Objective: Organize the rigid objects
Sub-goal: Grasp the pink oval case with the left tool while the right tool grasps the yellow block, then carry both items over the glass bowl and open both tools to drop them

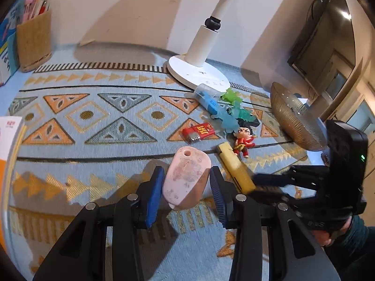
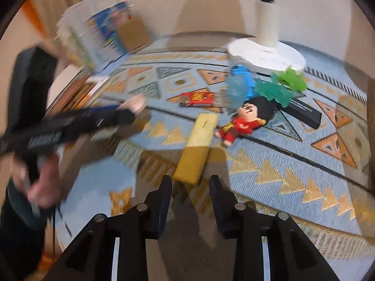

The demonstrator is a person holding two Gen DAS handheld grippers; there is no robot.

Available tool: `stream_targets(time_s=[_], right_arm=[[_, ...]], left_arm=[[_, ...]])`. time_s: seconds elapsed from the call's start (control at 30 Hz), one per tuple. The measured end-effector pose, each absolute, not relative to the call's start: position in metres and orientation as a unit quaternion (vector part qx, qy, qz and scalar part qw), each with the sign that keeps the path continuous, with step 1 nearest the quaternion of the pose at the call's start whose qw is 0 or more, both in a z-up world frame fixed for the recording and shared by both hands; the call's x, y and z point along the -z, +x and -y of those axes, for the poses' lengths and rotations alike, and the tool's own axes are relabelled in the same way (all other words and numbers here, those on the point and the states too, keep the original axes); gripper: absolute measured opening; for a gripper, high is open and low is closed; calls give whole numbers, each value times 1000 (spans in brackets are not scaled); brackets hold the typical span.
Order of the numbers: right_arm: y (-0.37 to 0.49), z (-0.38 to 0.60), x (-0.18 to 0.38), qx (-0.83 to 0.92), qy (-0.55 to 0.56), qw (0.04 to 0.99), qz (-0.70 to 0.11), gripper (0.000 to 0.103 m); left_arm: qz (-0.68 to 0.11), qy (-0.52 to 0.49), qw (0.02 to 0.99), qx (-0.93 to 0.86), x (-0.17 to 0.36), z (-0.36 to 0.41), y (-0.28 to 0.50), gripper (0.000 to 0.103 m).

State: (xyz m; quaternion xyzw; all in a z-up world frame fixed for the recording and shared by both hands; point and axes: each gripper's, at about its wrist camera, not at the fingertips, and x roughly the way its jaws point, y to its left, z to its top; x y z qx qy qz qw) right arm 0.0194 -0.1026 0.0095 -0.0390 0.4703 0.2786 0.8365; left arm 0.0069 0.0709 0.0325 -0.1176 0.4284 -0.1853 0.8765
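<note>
My left gripper (image 1: 186, 187) is shut on a pink oval case (image 1: 185, 178), held above the patterned cloth; it shows blurred in the right wrist view (image 2: 134, 103). My right gripper (image 2: 190, 199) is open and empty, just short of a yellow bar (image 2: 198, 140), which also shows in the left wrist view (image 1: 235, 168). Beyond lie a red-clothed figurine (image 2: 246, 119), a red lighter (image 2: 196, 98), a blue tube (image 2: 241, 77), green and teal plastic pieces (image 2: 281, 86) and a black stick (image 2: 304, 112).
A white lamp base (image 1: 196, 72) stands at the back of the cloth. A ribbed glass bowl (image 1: 295, 119) sits to the right. A woven pen holder (image 1: 35, 42) and books (image 1: 7, 53) stand at the back left.
</note>
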Motion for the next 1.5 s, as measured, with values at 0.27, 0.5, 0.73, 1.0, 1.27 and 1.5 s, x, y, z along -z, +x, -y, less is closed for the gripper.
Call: stream_targets(time_s=[0.27, 0.5, 0.73, 1.0, 1.27, 1.5], right_arm=[[23, 59, -9, -237, -139, 863, -423, 25], [-15, 124, -21, -272, -80, 851, -443, 23], [-65, 210, -26, -205, -50, 872, -441, 19], [-82, 234, -14, -193, -32, 869, -455, 29], [-67, 188, -6, -176, -115, 868, -450, 36], [-77, 174, -13, -215, -106, 865, -442, 23]], left_arm=[[-415, -121, 883, 181, -40, -71, -8, 37], [-416, -96, 883, 197, -46, -54, -35, 37], [-426, -83, 875, 215, -40, -10, -46, 37], [-444, -21, 870, 214, -31, 37, -58, 37], [-445, -6, 872, 204, -32, 43, -65, 37], [-434, -7, 879, 199, -41, 46, -61, 37]])
